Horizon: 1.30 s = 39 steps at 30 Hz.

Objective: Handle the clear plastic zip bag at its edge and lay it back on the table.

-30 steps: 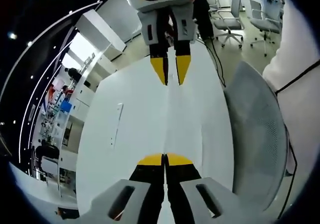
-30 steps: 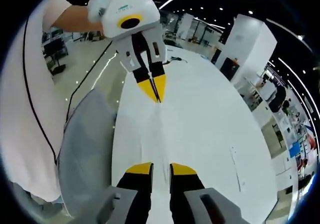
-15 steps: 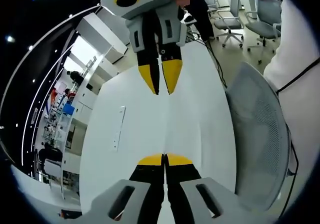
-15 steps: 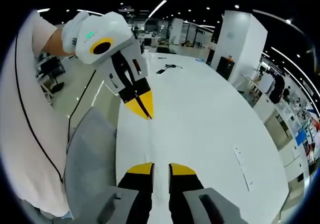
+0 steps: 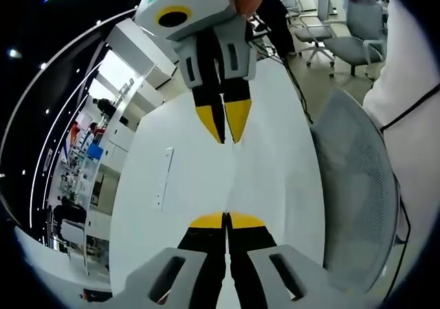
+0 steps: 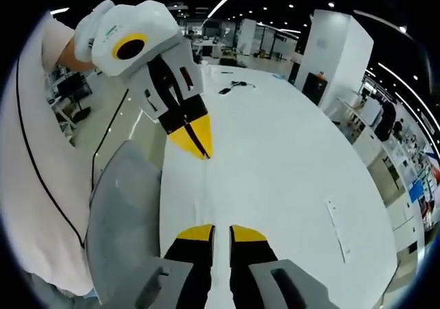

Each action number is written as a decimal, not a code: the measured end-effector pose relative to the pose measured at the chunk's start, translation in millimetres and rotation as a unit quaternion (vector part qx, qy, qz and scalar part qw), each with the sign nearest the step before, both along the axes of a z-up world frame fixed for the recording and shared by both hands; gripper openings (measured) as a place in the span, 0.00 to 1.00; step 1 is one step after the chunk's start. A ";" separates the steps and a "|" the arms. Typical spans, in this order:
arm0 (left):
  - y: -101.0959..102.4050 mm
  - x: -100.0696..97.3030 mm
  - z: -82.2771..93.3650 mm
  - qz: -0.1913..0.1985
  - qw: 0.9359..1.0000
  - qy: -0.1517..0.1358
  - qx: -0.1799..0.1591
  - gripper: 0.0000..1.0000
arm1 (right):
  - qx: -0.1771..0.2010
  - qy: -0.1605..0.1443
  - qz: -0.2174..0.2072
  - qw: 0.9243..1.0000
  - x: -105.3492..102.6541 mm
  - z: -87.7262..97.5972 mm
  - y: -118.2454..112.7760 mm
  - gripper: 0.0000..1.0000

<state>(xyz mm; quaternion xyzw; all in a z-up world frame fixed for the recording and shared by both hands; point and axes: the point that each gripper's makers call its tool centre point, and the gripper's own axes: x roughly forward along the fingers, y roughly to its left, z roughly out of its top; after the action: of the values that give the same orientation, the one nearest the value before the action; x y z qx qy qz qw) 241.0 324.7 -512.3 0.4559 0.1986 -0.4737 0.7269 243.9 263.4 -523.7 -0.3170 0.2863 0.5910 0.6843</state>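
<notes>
- Clear plastic zip bag (image 5: 229,185): barely visible, a faint strip stretched between the two hand-held grippers above the white worktop (image 5: 172,206); in the right gripper view it shows as a thin crease (image 6: 206,199) running from the near jaws to the far ones
- Left hand-held gripper (image 5: 225,221): yellow tips pressed together, clenched on the near end of the bag's edge; seen from the right gripper view (image 6: 199,147) its tips also meet on the bag
- Right hand-held gripper (image 6: 221,232): a narrow gap shows between its tips; in the left gripper view (image 5: 224,133) the tips nearly meet; whether it grips the bag I cannot tell
- A grey mesh chair (image 5: 357,185) stands just beside the worktop's edge
- A person's white sleeve (image 6: 41,151) is near the chair
</notes>
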 end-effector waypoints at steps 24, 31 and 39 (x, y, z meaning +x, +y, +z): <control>-1.6 -3.7 -5.6 -0.001 1.000 0.002 -0.002 0.00 | -0.016 0.023 0.025 0.999 -12.3 -16.3 6.4 0.00; -2.3 -5.4 -6.7 0.000 1.000 0.006 -0.006 0.00 | -0.018 0.021 0.024 0.999 -12.9 -14.5 4.9 0.00; -6.3 -7.4 -3.2 -0.005 1.000 -0.001 -0.014 0.00 | -0.018 0.027 0.008 0.999 -11.5 -14.7 2.8 0.00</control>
<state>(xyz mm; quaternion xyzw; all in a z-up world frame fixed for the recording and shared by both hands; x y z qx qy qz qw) 233.5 318.3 -515.4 0.4471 0.1890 -0.4797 0.7310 232.5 266.3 -538.4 -0.3155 0.3129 0.5994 0.6657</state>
